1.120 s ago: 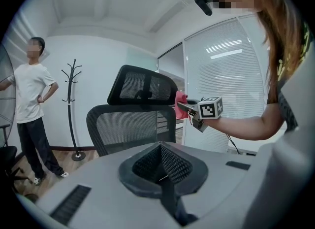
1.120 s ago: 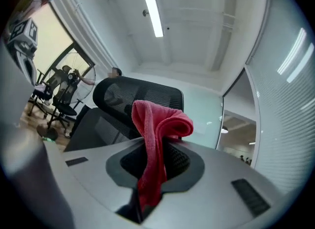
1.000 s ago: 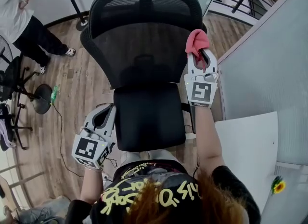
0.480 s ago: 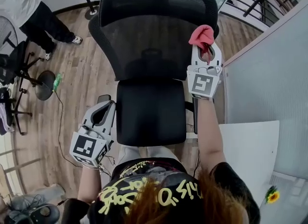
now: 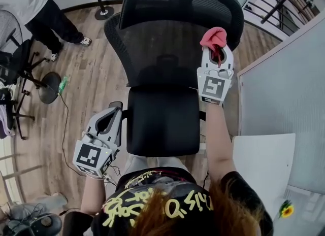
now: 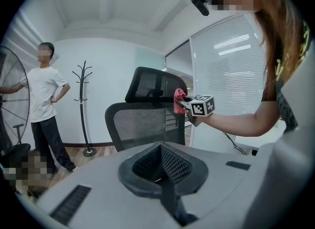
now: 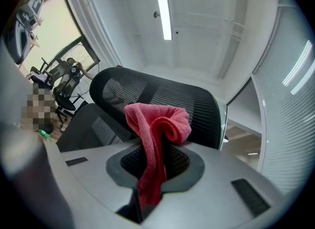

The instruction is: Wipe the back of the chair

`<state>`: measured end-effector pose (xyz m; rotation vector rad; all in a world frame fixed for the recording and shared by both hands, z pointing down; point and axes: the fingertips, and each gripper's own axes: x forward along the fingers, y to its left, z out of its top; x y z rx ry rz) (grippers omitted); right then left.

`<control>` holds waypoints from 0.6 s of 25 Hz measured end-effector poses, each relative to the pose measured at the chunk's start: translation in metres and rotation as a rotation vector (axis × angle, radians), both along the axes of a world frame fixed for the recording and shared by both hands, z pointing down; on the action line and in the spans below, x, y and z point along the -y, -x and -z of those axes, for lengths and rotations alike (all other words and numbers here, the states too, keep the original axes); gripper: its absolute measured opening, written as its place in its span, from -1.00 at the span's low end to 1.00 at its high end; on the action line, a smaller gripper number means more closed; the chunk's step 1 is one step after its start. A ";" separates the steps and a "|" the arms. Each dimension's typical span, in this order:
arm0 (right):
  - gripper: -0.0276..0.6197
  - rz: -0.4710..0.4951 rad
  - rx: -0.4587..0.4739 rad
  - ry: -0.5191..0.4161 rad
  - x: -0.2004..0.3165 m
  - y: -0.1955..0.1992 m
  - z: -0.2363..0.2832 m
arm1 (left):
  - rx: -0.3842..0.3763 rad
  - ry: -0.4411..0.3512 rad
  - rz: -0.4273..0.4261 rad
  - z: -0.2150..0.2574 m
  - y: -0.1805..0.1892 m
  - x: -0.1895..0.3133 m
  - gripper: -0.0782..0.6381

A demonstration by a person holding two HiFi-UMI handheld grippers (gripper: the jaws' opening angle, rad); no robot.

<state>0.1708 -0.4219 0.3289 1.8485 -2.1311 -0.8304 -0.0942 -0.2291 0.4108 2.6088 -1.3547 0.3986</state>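
Observation:
A black mesh office chair [image 5: 167,52] stands in front of me, its backrest [image 7: 162,100] facing me. My right gripper [image 5: 216,57] is shut on a red cloth [image 5: 213,37], which it holds against the right side of the backrest near the top. In the right gripper view the cloth [image 7: 155,134] bulges out of the jaws in front of the mesh. My left gripper [image 5: 104,123] hangs low at the left of the seat [image 5: 162,121], shut, with nothing in it. From the left gripper view I see the chair [image 6: 142,119] and the cloth [image 6: 179,100] ahead.
A person [image 5: 30,11] in a white shirt stands at the far left near another chair base [image 5: 30,85]. A coat stand [image 6: 83,110] is behind the chair. A glass partition [image 5: 284,88] runs along the right, with a white tabletop [image 5: 264,164] below it.
My right gripper and the red cloth have stayed on the right of the backrest while the view has shifted, so the chair sits more to the right. The left gripper has barely moved.

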 end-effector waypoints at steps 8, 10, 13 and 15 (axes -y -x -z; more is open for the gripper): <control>-0.73 0.007 0.072 0.013 0.016 0.028 -0.004 | -0.004 0.001 -0.007 0.000 0.017 0.012 -0.80; -0.73 0.007 0.083 0.017 0.019 0.034 -0.005 | -0.007 -0.002 -0.009 0.000 0.021 0.015 -0.80; -0.73 0.000 0.099 0.023 0.022 0.042 -0.008 | -0.010 -0.005 -0.012 0.001 0.028 0.017 -0.80; -0.73 0.000 0.117 0.028 0.024 0.049 -0.008 | -0.009 -0.004 -0.011 0.000 0.033 0.019 -0.80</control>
